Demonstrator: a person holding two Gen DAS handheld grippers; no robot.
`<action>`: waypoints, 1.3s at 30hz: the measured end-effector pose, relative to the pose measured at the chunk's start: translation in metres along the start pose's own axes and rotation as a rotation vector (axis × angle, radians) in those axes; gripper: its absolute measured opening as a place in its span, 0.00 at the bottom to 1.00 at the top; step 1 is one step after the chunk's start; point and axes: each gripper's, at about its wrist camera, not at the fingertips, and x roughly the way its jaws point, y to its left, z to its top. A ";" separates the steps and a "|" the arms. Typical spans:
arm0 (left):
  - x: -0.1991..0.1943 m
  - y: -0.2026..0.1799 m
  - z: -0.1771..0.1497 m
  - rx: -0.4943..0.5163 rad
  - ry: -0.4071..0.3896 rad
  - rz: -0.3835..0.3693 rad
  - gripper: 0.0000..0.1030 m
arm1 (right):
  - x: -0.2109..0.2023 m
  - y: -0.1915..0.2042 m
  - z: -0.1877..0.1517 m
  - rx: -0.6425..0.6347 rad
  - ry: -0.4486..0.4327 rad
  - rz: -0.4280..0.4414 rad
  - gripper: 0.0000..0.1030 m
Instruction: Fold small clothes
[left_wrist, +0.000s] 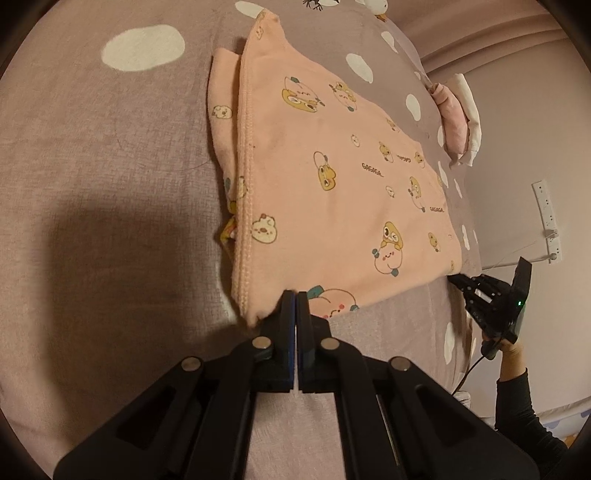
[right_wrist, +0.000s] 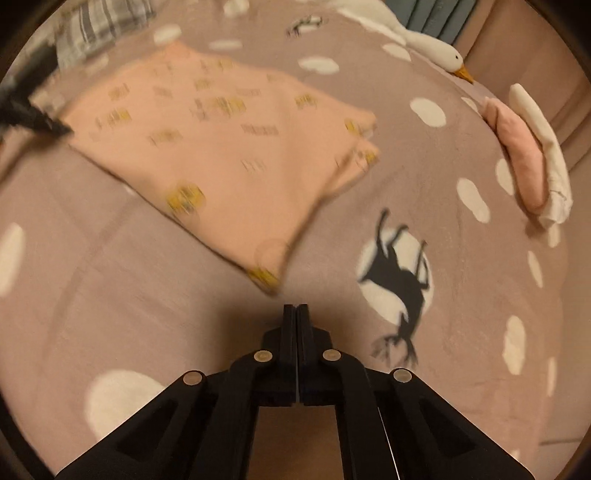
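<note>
You can read one word, "GAGAGA", printed in small dark capitals on the peach garment (left_wrist: 332, 177). It shows near the middle of the cloth beside a yellow cartoon animal, again toward the right edge, and once more turned upside down further along. In your right wrist view the same cloth is too blurred to read. Nothing else carries legible writing.

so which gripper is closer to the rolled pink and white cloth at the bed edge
Right. The right gripper sits near the peach garment's corner on the rolled cloth's side; the left gripper is at the opposite corner.
</note>
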 end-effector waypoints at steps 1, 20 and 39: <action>-0.005 -0.004 -0.001 0.018 -0.009 0.012 0.01 | -0.004 -0.006 0.001 0.028 -0.007 0.006 0.01; 0.010 -0.020 0.062 0.031 -0.169 0.173 0.25 | 0.070 -0.026 0.144 0.569 -0.076 0.183 0.16; 0.011 -0.045 0.089 0.139 -0.250 0.318 0.38 | 0.004 0.048 0.109 0.357 -0.224 0.259 0.40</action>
